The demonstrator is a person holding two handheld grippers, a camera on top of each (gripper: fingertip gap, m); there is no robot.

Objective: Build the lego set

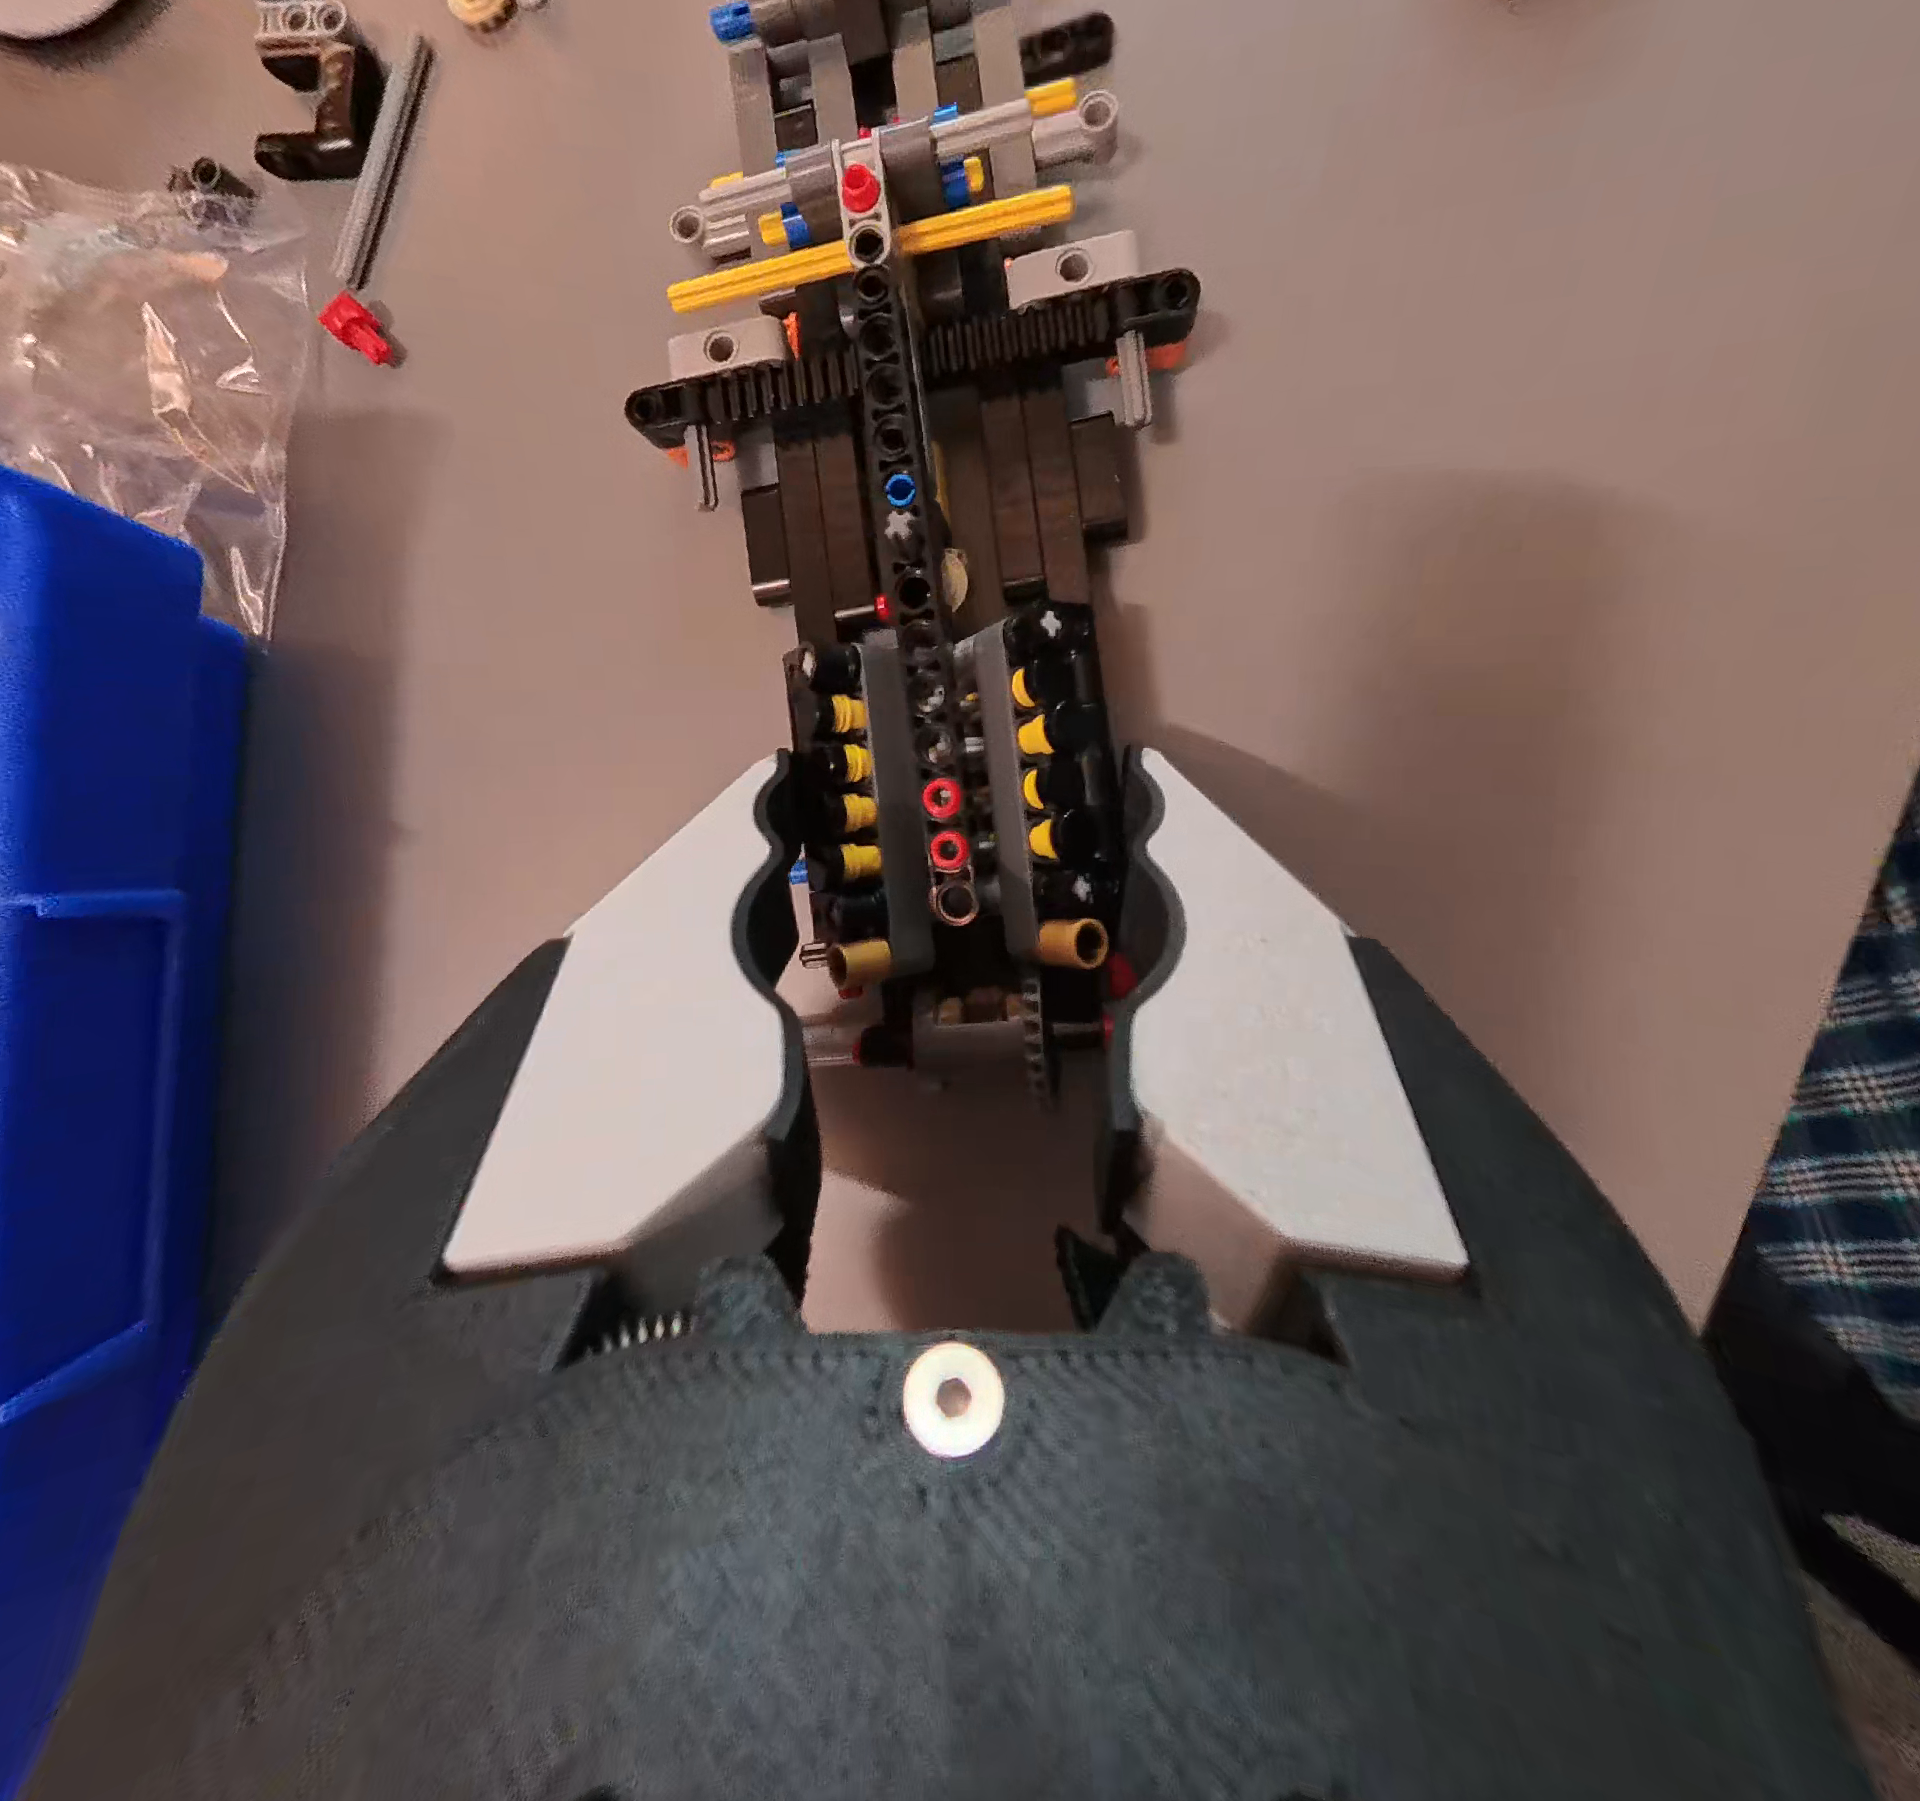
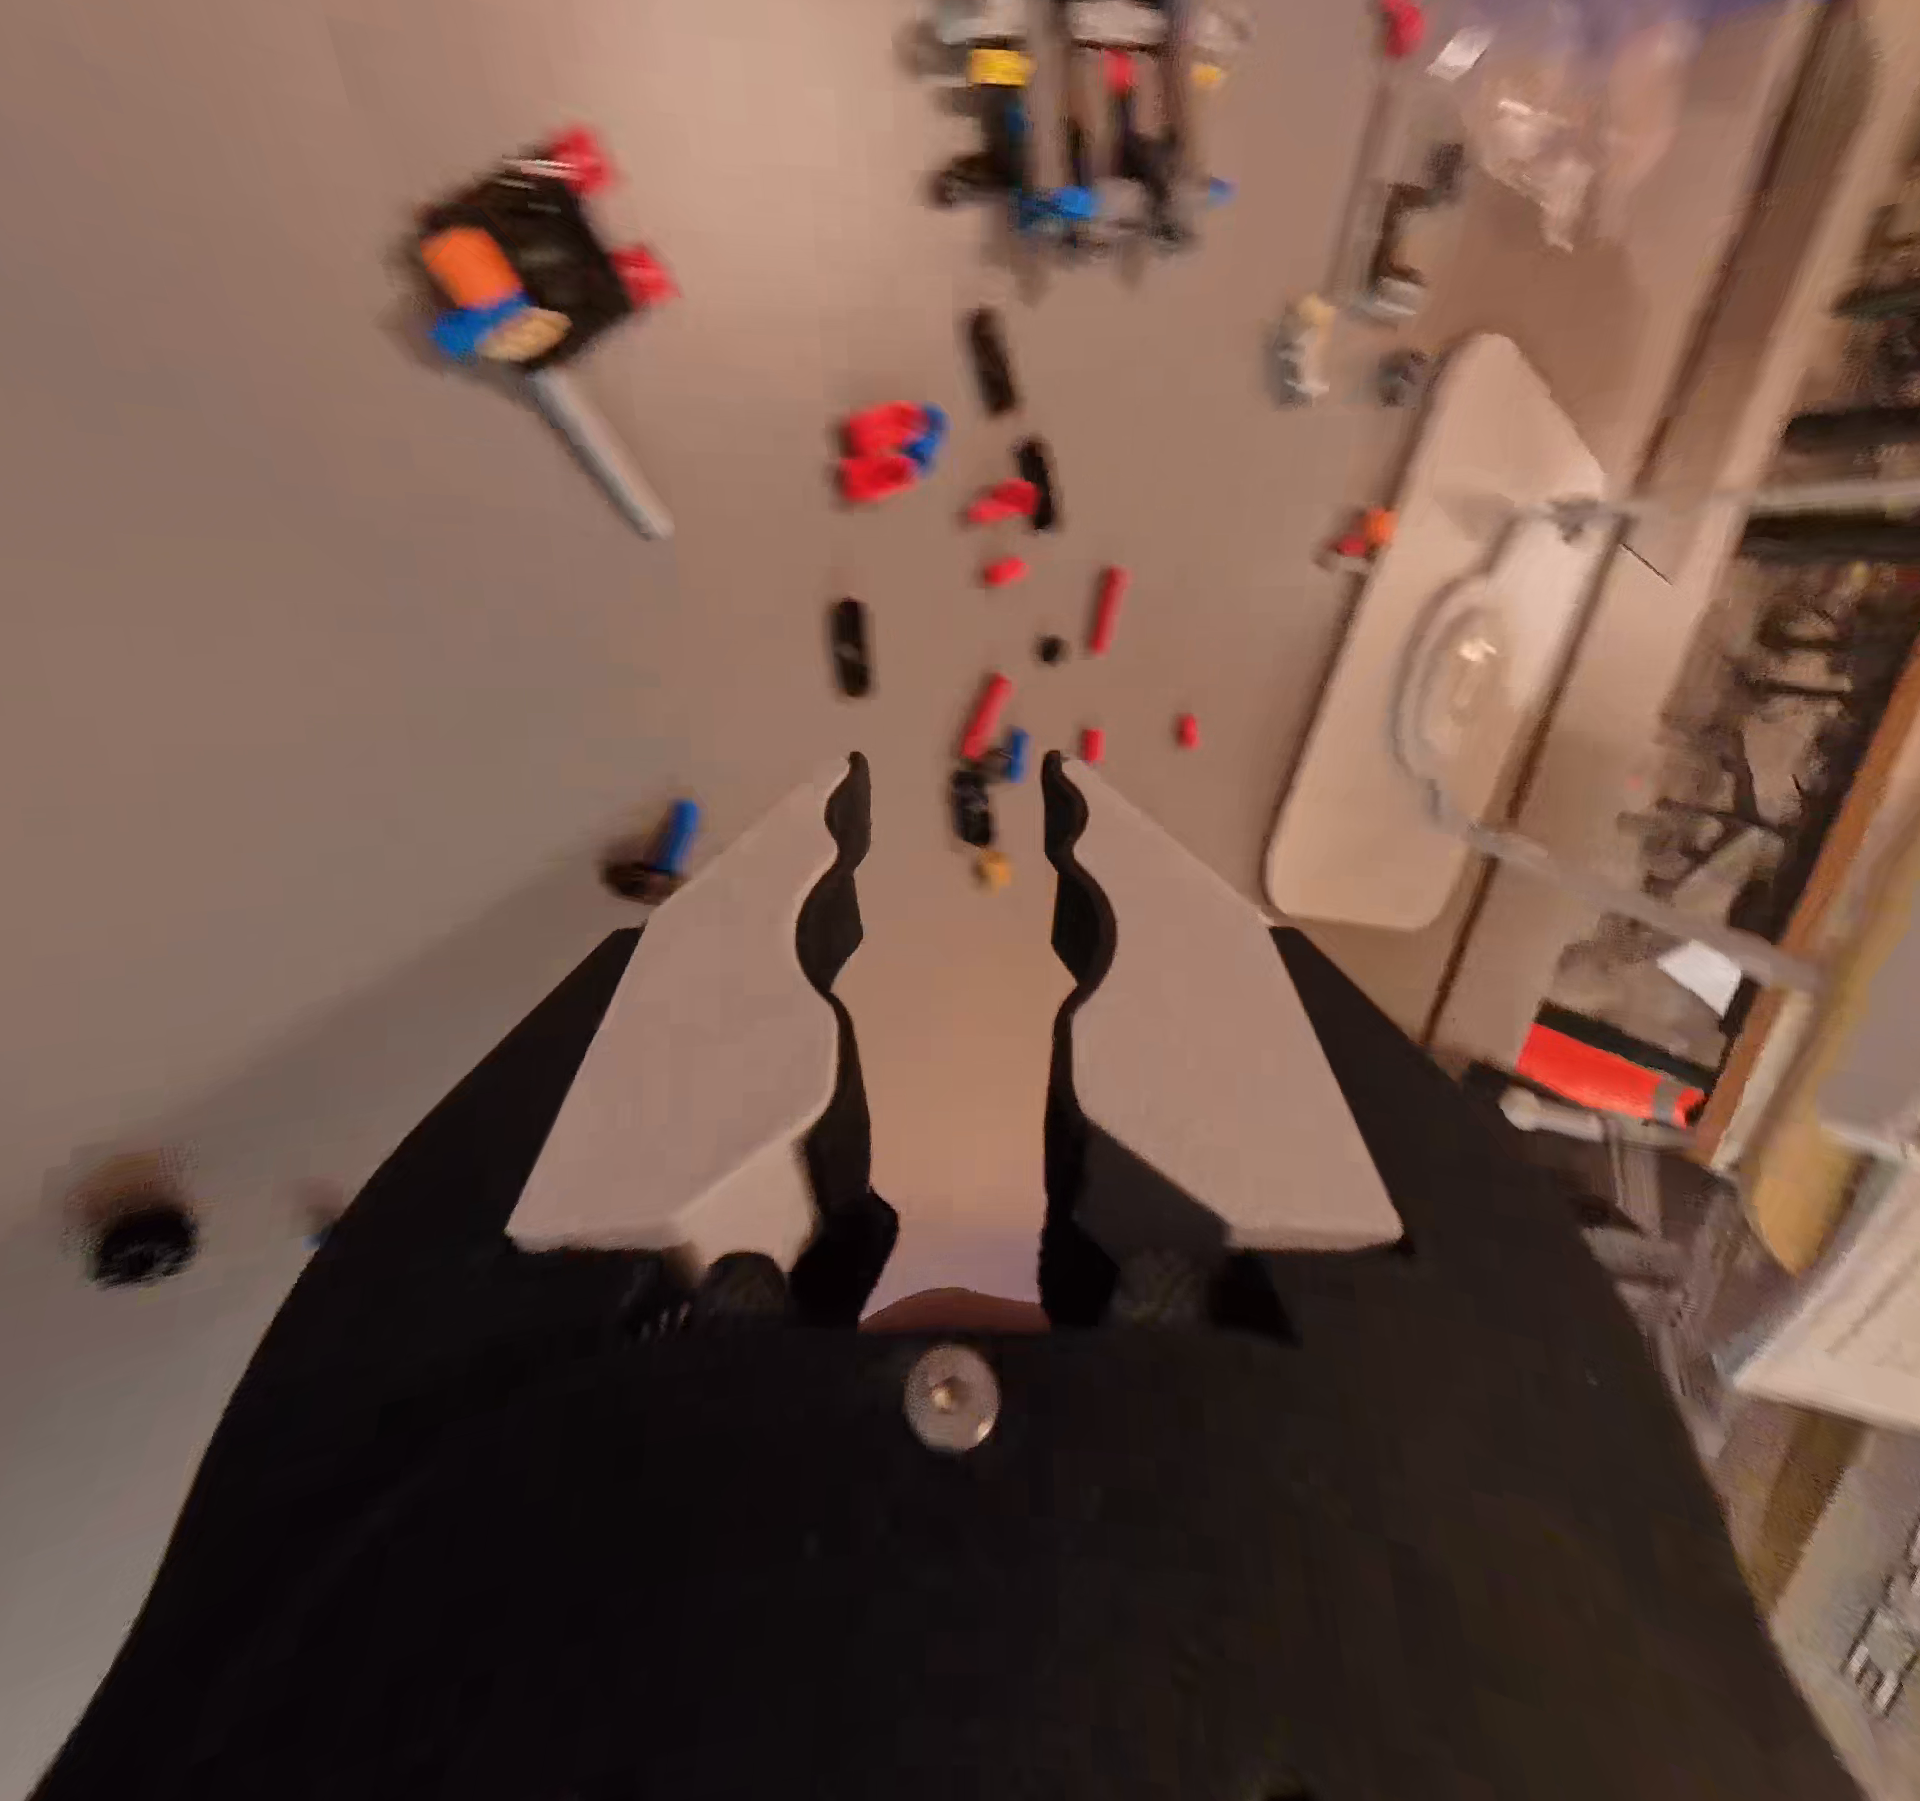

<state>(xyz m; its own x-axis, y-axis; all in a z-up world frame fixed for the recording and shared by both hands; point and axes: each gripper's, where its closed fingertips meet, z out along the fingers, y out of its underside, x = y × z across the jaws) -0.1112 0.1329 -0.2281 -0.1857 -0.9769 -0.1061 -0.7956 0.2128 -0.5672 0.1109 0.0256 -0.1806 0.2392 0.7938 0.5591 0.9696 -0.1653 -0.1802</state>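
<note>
One long lego model (image 1: 914, 525) lies on the table (image 1: 1455, 504), its near end clamped between the left gripper (image 1: 956, 878) jaws. At ten o'clock, one plastic bag (image 1: 135, 369). The right gripper (image 2: 951, 764) hangs open, empty, over loose pieces (image 2: 987, 712).

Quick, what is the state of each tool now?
Left tool: closed on the lego assembly.
Right tool: open, holding nothing, above loose pieces.
</note>
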